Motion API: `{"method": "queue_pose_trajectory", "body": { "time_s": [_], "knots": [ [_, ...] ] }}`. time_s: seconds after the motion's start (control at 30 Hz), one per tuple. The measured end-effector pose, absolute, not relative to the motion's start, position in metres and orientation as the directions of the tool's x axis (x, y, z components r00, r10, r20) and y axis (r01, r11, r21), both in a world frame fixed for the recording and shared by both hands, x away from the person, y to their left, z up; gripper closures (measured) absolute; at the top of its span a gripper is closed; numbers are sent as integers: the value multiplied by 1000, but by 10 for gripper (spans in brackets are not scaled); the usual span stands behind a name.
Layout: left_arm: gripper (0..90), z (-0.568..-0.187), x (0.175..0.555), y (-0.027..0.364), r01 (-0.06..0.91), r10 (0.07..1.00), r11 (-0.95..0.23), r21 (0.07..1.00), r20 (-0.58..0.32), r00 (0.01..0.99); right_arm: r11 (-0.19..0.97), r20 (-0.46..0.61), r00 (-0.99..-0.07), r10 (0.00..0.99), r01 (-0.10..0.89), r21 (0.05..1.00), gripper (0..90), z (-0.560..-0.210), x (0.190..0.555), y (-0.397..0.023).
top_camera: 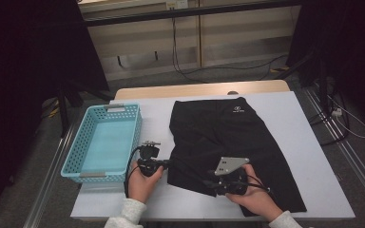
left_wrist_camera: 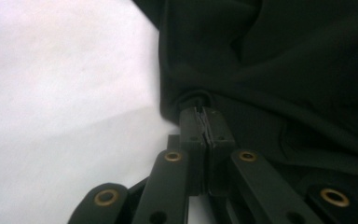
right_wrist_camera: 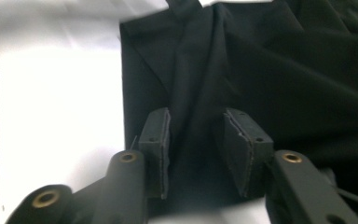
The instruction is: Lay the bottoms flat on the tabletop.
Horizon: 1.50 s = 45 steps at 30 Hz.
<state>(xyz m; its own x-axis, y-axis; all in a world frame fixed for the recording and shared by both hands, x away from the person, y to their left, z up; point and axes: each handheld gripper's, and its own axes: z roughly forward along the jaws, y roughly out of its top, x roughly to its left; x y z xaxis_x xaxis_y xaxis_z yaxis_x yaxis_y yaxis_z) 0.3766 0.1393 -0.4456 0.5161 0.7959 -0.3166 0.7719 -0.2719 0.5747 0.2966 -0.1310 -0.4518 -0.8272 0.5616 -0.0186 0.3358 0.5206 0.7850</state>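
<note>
Black shorts (top_camera: 228, 142) lie flat on the white table (top_camera: 304, 142), just right of the turquoise basket (top_camera: 103, 142). Long axis runs from the far edge toward the person: waistband with the small white logo (top_camera: 238, 111) at the far end, leg hems at the near end, the right leg angling out toward the near right corner. Left gripper (top_camera: 164, 163) at the near left hem; in the left gripper view its jaws are pressed together, pinching the cloth edge (left_wrist_camera: 204, 105). Right gripper (top_camera: 208, 181) over the near middle of the shorts; jaws spread, a raised fold of fabric (right_wrist_camera: 196, 140) between the pads (right_wrist_camera: 161, 140), not squeezed
</note>
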Motion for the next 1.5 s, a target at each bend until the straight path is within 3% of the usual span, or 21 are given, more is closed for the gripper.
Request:
{"method": "queue_pose_trajectory", "body": {
  "time_s": [0.1,0.13,0.23,0.4,0.47,0.53,0.63,0.77,0.8,1.07,1.1,1.2,1.3,1.5],
  "knots": [
    [841,-443,372,142,768,790,-273,579,-320,522,525,-31,-834,550,316,790,582,-451,297,-120],
    [767,-443,371,143,766,790,-272,582,-320,523,527,-34,-838,545,310,792,583,-451,296,-116],
    [681,-440,370,141,761,787,-261,595,-325,524,543,-62,-843,534,286,789,620,-451,294,-113],
    [648,-443,365,140,757,788,-310,575,-290,543,549,-41,-841,539,314,775,644,-452,294,-123],
    [623,-447,361,140,751,790,-310,582,-281,544,556,-28,-845,534,326,765,614,-454,294,-127],
    [649,-447,360,141,754,785,-317,575,-287,549,602,-45,-857,513,322,730,566,-458,292,-129],
    [760,-447,358,139,766,776,-324,556,-306,551,610,-53,-865,499,307,731,582,-460,288,-131],
    [871,-447,358,138,776,776,-329,537,-315,547,596,-11,-862,506,341,727,856,-460,288,-132],
    [878,-447,358,138,778,775,-328,536,-318,546,597,-13,-859,511,345,725,890,-460,288,-133],
    [896,-446,355,142,790,764,-337,513,-341,547,598,-4,-842,540,380,706,899,-455,293,-148],
    [896,-445,354,143,790,762,-342,509,-342,550,606,-7,-850,526,369,705,886,-454,293,-147],
    [894,-443,353,146,789,760,-334,515,-348,549,590,-5,-858,513,348,728,691,-453,292,-141],
    [884,-441,352,147,784,755,-330,526,-351,553,558,-2,-860,511,329,762,560,-450,292,-128],
    [856,-439,352,151,783,755,-322,532,-355,552,530,6,-857,515,324,784,507,-453,298,-103]
  ]
}}
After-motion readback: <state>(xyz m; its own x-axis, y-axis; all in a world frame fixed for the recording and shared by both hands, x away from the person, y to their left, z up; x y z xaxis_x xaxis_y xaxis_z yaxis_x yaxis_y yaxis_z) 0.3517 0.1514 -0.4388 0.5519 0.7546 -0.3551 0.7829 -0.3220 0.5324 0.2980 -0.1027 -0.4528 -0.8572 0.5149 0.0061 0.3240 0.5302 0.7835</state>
